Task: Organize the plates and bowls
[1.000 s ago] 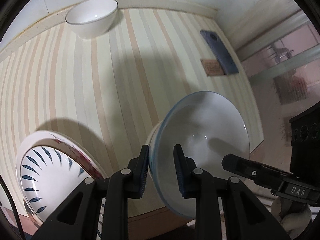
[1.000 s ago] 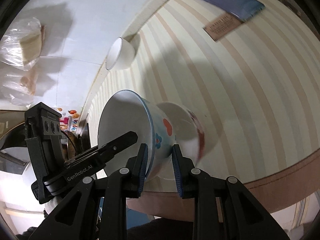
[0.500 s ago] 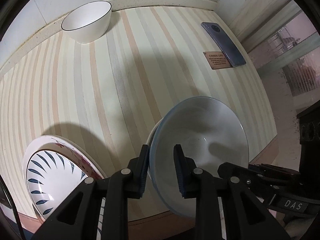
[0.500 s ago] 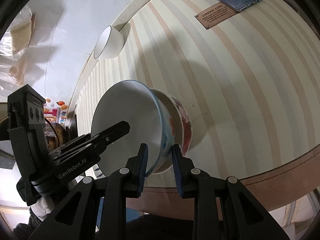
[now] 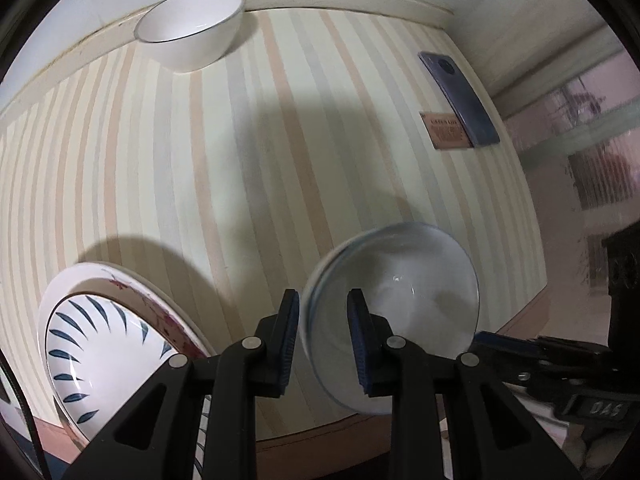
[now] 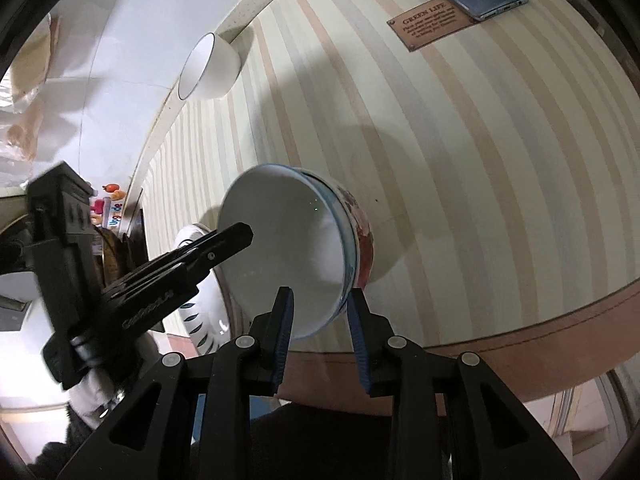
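A blue-rimmed white bowl [image 5: 404, 312] sits nested in a red-flowered bowl [image 6: 366, 236] near the table's front edge. My left gripper [image 5: 323, 336] is open, its jaws standing either side of the bowl's left rim. My right gripper [image 6: 320, 320] is open around the near rim of the same bowl [image 6: 280, 248]. A stack of plates, the top one with blue leaf marks [image 5: 100, 344], lies at the front left. A plain white bowl [image 5: 192, 28] stands at the far edge by the wall.
A blue phone [image 5: 460, 96] and a small brown plaque [image 5: 448, 130] lie at the far right of the striped table [image 5: 240, 160]. The table's brown front edge [image 6: 520, 340] runs just below the bowls.
The blue-rimmed bowl has been lowered into the flowered bowl. Both grippers, shut on its rim before, have opened and let go.
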Available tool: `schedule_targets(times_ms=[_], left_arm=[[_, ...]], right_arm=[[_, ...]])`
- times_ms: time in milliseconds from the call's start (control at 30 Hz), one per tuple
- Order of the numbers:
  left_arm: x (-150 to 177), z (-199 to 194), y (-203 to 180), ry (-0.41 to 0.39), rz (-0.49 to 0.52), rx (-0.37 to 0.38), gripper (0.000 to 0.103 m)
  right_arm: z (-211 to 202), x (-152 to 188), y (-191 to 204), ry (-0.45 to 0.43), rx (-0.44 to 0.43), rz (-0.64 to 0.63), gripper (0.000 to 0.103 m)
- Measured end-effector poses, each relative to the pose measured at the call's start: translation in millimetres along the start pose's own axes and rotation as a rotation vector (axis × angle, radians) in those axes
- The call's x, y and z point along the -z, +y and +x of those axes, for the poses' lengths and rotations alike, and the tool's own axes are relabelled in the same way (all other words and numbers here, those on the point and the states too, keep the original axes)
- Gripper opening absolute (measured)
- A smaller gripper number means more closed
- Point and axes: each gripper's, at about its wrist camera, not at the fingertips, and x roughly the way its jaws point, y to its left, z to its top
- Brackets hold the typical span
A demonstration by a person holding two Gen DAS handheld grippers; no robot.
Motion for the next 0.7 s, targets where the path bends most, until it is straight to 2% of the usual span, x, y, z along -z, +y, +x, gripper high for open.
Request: schedule_targets(times_ms=[100,167,233,300,433,500,600,700], left_arm=[[-8,-19,16,-0.044,-0.054,0.037,0.023],[-19,-33,29,-0.099,-0.076,0.059,0.025],[-34,-42,49,-0.145,-0.116,0.047,0.03],[-50,-45,69,-0.16,-0.171,0.047,0.03],[-92,-47,112,-0.193,-0.259,0.033,0.03],[-115,-44,134,-0.207,-0.297,0.028,0.03],[-142,-31,160,-0.196,-0.343,0.042,0.029],[-165,-15,177,-0.178,-0.363,0.068,0.027]], right_arm=[[-20,-9,10,-0.034,-0.024,-0.01,0.032],[-36,-25,23,-0.076,-0.047,-0.033,0.038],[-42,-45,36,-0.109,-0.081,-0.064,0.051],[-40,-70,48,-0.125,-0.087,-0.082,0.051],[-22,-127,76,-0.143,-0.089,-0.13,0.051],[-7,-156,94,-0.161,-0.063,-0.169,0.051],[20,-195,113,-0.152,-0.042,-0.205,0.051],[46,-224,130,-0.149,-0.036,-0.233,0.046]])
